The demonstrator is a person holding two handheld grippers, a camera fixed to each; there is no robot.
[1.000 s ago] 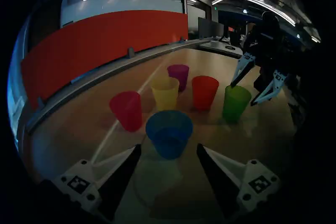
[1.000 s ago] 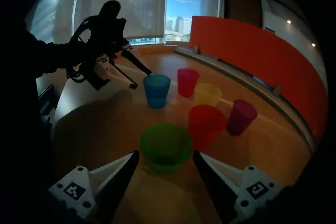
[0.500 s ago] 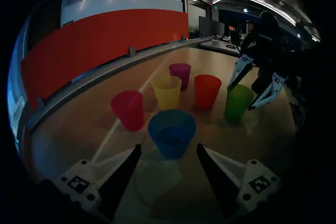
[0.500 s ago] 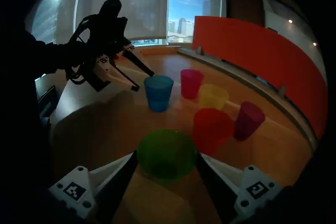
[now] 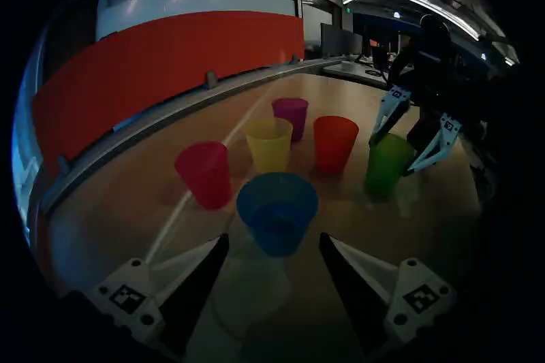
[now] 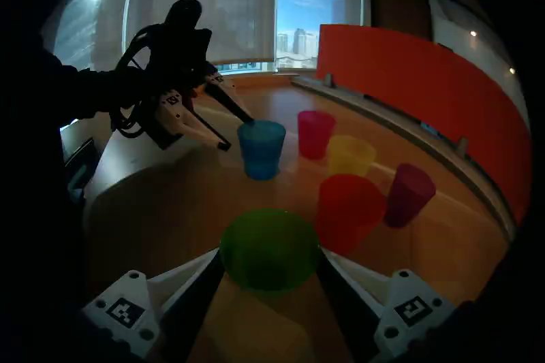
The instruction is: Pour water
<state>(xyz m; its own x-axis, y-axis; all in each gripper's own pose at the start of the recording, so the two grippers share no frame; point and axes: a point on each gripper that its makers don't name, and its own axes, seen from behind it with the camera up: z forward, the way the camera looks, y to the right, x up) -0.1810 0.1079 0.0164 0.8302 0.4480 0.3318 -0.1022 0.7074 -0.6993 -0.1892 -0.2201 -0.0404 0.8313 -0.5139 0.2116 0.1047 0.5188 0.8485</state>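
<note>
Though left claw point(image 5: 272, 236) open, right claw point(image 6: 269, 252) with unclear grip around green cup point(image 6: 270, 254), one of six.

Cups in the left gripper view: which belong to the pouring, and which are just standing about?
In play:
blue cup, between the left gripper fingers
green cup, between the right gripper fingers

Standing about:
pink cup
yellow cup
red cup
purple cup

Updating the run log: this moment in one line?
left gripper open at blue cup | right gripper open around green cup | no pour yet
</note>
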